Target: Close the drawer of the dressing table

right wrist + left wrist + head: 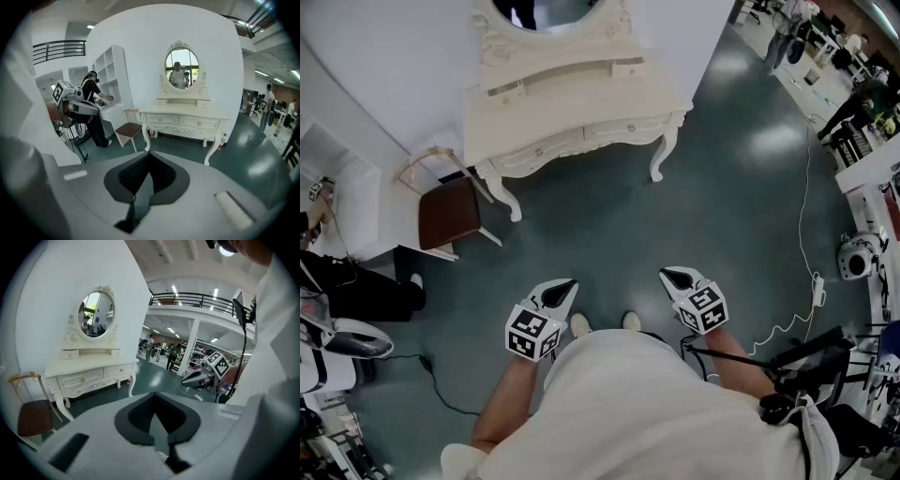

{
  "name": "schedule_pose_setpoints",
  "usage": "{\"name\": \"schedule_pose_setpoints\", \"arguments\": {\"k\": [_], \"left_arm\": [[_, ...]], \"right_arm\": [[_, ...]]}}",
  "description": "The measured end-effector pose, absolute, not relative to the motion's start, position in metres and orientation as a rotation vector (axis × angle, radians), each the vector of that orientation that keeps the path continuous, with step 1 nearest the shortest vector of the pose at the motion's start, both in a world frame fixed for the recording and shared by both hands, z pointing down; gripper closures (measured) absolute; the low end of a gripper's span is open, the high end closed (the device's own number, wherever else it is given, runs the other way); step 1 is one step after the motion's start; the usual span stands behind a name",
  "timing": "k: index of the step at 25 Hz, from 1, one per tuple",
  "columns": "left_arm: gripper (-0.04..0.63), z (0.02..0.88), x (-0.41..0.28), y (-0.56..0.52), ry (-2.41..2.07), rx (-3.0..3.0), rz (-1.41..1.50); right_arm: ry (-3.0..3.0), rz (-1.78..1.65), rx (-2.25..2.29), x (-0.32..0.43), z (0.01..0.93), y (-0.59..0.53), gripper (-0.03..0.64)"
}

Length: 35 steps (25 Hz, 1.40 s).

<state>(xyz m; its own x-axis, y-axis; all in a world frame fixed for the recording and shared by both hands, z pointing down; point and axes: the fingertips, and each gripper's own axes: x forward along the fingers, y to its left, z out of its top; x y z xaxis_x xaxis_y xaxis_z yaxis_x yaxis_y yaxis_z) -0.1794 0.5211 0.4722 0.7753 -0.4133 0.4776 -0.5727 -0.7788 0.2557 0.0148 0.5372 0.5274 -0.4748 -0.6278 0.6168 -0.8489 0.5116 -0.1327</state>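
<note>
Both tools empty and clenched: left tool point(565, 286) and right tool point(675, 277) each show jaws pressed together with nothing between them, confirmed in the left gripper view point(153, 397) and the right gripper view point(147, 154). Both are held low in front of the person and angled down at the floor point(609, 234). The dressing table point(572, 117) stands straight ahead against the wall, well apart from both tools, with bare floor between. Its long axis runs left to right across the head view, so its drawer fronts face the person. The small drawer point(628, 67) sits at the right end of the raised shelf along the tabletop's back edge, below the oval mirror point(546, 11). It looks to stand slightly proud of the shelf front, so I judge it the one to close, though at this range I cannot be sure. The two wide drawers under the tabletop's front edge look flush. The right tool is likely the nearer to that drawer. The push would run away from the person, toward the wall. A brown-seated chair point(448, 214) stands just beside the table's left end. Writing: none legible; only the square marker patterns on the tools' cubes
</note>
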Motion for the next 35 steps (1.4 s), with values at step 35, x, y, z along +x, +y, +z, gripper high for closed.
{"name": "schedule_pose_setpoints", "arguments": {"k": [35], "left_arm": [[0.592, 0.474, -0.010, 0.455, -0.759, 2.612, 0.620]], "right_arm": [[-2.281, 0.643, 1.360, 0.181, 0.550, 0.479, 0.606]]}}
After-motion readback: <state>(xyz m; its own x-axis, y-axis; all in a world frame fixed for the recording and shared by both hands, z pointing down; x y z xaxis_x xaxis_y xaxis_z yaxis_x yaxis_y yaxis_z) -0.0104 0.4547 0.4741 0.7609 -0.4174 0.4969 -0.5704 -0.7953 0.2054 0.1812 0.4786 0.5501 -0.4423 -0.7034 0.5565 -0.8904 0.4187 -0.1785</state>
